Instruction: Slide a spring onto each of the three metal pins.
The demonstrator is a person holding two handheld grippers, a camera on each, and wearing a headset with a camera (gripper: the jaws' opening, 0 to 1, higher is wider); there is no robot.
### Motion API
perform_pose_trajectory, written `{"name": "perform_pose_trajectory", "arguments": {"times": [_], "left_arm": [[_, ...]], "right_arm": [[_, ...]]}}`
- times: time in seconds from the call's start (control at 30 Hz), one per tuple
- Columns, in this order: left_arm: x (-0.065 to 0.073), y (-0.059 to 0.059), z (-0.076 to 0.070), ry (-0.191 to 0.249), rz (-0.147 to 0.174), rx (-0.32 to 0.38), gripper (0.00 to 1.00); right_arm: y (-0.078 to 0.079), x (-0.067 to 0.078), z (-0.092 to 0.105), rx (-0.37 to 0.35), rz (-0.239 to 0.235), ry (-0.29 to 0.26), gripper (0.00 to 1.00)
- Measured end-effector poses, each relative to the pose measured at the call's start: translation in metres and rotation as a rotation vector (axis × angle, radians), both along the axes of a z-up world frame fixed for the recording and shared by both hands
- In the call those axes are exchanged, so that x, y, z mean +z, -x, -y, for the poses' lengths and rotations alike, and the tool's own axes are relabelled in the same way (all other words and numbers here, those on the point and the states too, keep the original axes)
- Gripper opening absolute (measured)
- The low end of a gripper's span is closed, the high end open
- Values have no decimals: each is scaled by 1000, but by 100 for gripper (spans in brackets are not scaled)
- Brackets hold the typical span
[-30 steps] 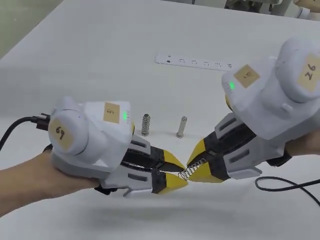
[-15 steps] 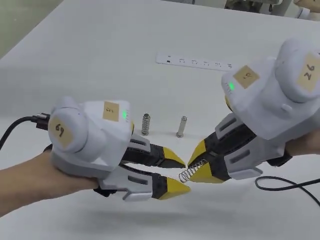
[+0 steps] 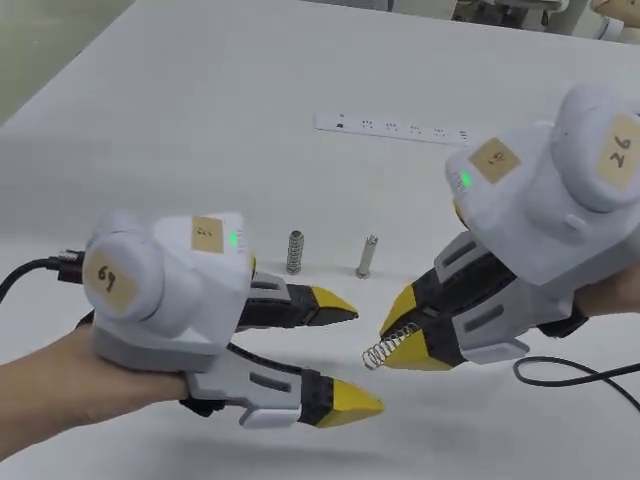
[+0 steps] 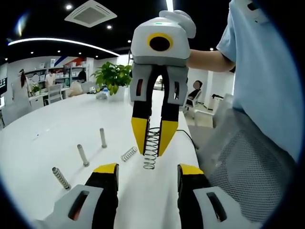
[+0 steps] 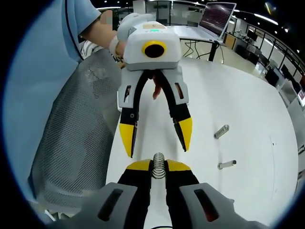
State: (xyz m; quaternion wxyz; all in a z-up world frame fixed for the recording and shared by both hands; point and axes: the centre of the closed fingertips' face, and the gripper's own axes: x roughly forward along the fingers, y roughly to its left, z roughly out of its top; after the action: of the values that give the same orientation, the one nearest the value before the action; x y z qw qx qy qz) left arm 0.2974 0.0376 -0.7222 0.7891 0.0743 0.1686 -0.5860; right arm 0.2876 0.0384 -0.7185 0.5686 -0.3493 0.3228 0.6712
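Over the near part of a white worktop [image 3: 200, 120], the right gripper [image 3: 392, 343] pinches a small coil spring [image 3: 378, 350] between its yellow-tipped fingers. The spring's free end juts toward the left gripper [image 3: 362, 358], whose fingers are spread wide and touch nothing. Toward the worktop's middle stand the metal pins: a spring-fitted pin [image 3: 295, 252], a bare pin [image 3: 367, 256] beside it and, seen in the left gripper view, a third pin [image 4: 103, 137], also bare, at the end of the row. A loose spring [image 4: 128, 153] lies flat on the worktop near the pins. A white power strip [image 3: 392, 127] lies toward the far edge.
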Motion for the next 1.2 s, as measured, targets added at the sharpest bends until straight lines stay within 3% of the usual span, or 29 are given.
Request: {"name": "perform_pose_trajectory", "arguments": {"times": [0.27,0.53,0.9,1.2], "left_arm": [[0,-7,-12,18,-18,79,57],[-7,-13,-25,-5,-31,142,68],[-10,-24,-42,-7,-27,254,85],[-16,-26,-48,-4,-43,292,88]], "right_arm": [[-2,0,-1,5,0,-1,8],[-6,-1,0,7,3,4,8],[-27,0,4,19,25,26,8],[-48,6,3,35,55,60,8]]}}
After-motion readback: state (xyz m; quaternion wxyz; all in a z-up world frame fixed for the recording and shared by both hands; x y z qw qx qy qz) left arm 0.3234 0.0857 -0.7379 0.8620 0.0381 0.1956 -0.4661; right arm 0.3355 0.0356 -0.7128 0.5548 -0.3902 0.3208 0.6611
